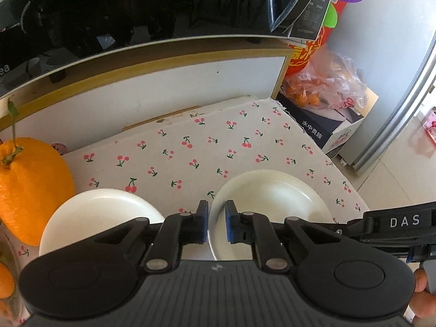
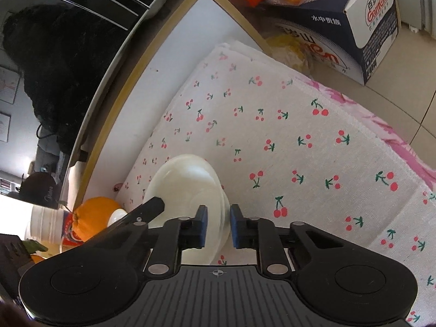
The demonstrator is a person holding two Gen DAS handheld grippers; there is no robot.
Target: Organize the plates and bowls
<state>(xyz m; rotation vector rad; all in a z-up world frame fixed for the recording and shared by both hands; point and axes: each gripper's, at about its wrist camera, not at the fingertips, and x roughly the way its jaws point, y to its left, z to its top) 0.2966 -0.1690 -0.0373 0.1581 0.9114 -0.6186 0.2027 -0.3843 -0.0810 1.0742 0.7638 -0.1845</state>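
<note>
The left hand-held gripper [image 1: 217, 224] points forward and downward, its blue-padded fingers [image 1: 203, 224] parted by a narrow gap. The right hand-held gripper [image 2: 218, 226] is held likewise, fingers [image 2: 236, 227] slightly apart, reaching in from the right of the left one.

Surface [image 1: 207, 147] covered by white cloth with red cherry print. White panel [image 1: 152, 95] with wood trim behind it; glossy black appliance [image 1: 109, 13] above. Beyond the far end: dark blue-and-white carton [image 2: 354, 19] and plastic bag of oranges [image 1: 327, 84]. Silver fridge [image 1: 395, 62] at right. Floor [image 1: 395, 179] pale tile. Bright daylight, glare on the fridge side.
</note>
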